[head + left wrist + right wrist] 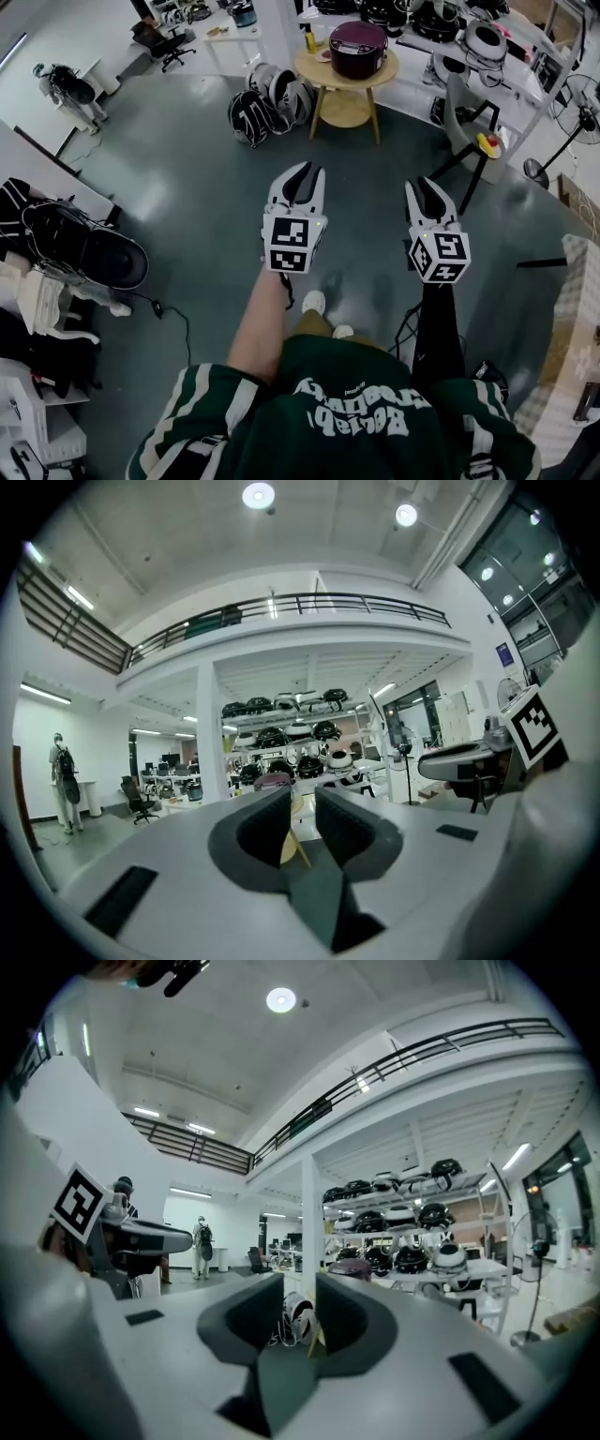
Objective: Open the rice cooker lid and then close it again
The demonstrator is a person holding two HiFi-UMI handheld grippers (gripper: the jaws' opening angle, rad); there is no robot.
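Grey floor (202,159), rice cooker (357,47) on round table (382,73)

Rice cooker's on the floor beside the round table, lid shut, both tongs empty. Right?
No: head view shows the rice cooker on the round table, not the floor. Its lid is shut, left tongs and right tongs empty.

round wooden table (315,68), rice cooker (357,47), yellow bottle (309,40) on top

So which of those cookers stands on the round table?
The dark purple cooker, alone on the round wooden table; the black and white cookers sit farther back.
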